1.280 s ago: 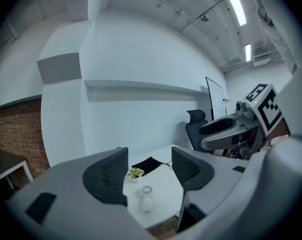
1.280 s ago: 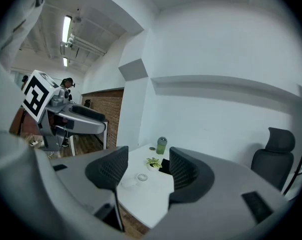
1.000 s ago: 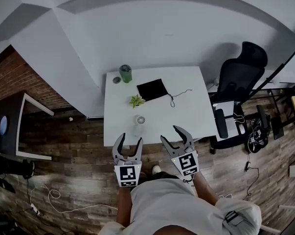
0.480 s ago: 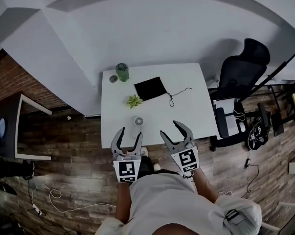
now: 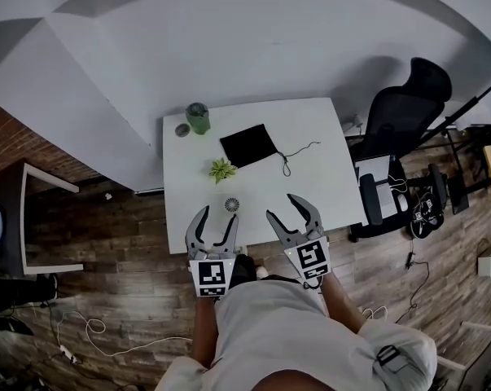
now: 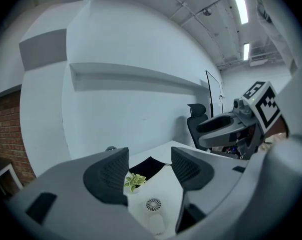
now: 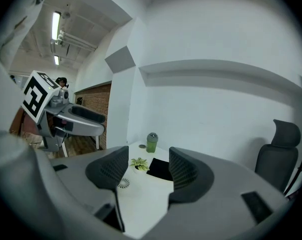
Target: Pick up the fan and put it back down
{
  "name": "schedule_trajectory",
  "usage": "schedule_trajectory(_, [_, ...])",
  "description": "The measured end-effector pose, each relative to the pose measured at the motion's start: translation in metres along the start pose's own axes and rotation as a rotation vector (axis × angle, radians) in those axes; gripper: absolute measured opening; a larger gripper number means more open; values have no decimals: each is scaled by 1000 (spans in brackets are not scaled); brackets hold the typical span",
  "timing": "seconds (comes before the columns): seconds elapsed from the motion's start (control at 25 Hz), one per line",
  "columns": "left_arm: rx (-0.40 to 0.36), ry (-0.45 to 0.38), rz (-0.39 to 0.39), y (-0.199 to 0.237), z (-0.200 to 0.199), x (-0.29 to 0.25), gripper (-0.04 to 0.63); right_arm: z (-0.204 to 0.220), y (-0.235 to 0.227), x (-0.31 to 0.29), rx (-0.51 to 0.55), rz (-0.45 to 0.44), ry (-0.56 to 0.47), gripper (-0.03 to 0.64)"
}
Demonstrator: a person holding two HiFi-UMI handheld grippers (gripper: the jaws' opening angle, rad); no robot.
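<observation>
A small white fan (image 5: 231, 205) with a round grille stands near the front edge of the white table (image 5: 310, 186). It also shows low between the jaws in the left gripper view (image 6: 154, 204) and at lower left in the right gripper view (image 7: 123, 183). My left gripper (image 5: 217, 216) hovers at the table's front edge, just short of the fan, jaws apart and empty. My right gripper (image 5: 282, 206) is to the fan's right, also open and empty. Neither touches the fan.
On the table stand a small green plant (image 5: 222, 169), a black pouch (image 5: 248, 145) with a cord, a green cup (image 5: 198, 118) and a round lid (image 5: 182, 129). A black office chair (image 5: 400, 112) is at the right. The white wall runs behind.
Both grippers have come forward toward the table, from over the wooden floor to its front edge. The fan now lies just beyond the left gripper's tips. Jaws look unchanged.
</observation>
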State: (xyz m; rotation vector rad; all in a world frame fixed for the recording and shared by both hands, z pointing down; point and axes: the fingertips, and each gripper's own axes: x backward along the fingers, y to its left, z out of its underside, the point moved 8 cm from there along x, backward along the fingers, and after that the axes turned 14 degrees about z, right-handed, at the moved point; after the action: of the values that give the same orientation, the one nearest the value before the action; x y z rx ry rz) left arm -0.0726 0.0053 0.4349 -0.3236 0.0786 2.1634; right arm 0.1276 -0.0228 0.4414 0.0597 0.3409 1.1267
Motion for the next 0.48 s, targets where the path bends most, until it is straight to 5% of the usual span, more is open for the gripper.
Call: schedule_trajectory(0.48, [47, 94, 158, 48, 40, -40, 261, 14, 15, -50, 10, 34, 123, 252])
